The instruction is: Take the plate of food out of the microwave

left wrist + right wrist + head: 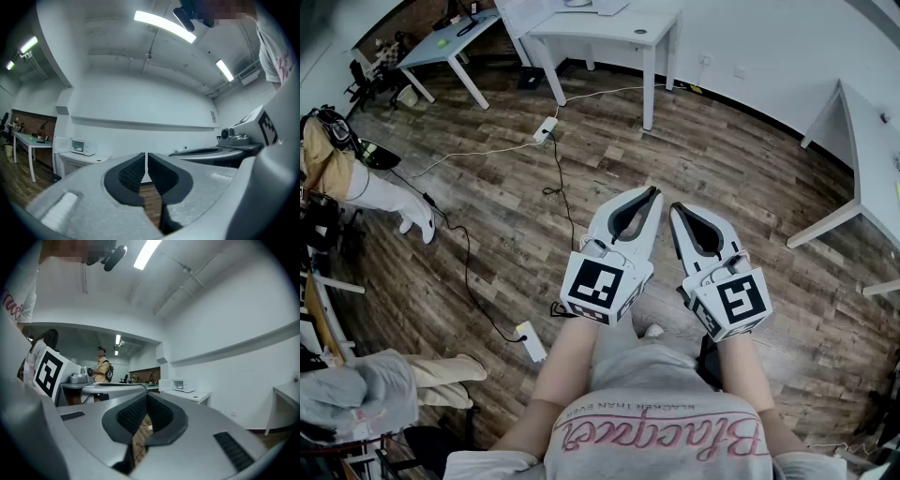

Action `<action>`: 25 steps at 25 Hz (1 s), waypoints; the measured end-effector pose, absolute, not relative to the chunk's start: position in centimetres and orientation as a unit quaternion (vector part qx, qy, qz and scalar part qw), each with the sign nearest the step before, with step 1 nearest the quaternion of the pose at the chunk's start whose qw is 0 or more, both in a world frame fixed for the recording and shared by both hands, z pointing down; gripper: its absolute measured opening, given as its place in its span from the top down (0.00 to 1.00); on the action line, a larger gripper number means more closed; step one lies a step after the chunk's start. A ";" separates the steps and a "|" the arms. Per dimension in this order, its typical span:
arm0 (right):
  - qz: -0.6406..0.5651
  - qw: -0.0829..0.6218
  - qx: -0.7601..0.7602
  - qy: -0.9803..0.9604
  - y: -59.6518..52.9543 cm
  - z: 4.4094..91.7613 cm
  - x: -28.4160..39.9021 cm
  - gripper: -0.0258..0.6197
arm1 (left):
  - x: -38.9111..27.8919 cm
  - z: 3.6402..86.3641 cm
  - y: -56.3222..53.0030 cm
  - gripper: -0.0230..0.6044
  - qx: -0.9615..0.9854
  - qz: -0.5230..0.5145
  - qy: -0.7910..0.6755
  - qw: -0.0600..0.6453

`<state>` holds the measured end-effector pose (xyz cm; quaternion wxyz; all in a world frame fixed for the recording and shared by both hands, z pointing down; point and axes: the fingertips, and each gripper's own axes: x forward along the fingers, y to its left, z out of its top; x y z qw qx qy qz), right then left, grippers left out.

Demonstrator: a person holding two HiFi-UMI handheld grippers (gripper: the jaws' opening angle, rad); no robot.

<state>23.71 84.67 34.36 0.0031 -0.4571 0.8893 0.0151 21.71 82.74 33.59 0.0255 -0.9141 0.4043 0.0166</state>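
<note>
Not yet started: both tools empty, microwave far ahead

The left gripper (649, 193) and the right gripper (678, 208), two in all, hang side by side over the brown wood-plank floor (722, 159), each with its jaws pressed together on nothing. One small white box-shaped microwave (80, 147) sits on a white table (91, 158), well beyond the left gripper's tips and off to their left. No plate of food shows; it is presumably inside. Approaching, opening the door and lifting out all remain
</note>
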 end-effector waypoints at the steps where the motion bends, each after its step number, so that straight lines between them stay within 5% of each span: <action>1: 0.017 0.004 -0.457 0.889 85.1 34.3 24.2 0.95 | 22.2 33.6 83.0 0.95 -0.913 0.011 0.406 0.025; 25: 0.024 0.012 -0.443 0.896 82.5 33.1 25.2 0.95 | 23.4 32.1 80.4 0.95 -0.917 0.012 0.398 0.023</action>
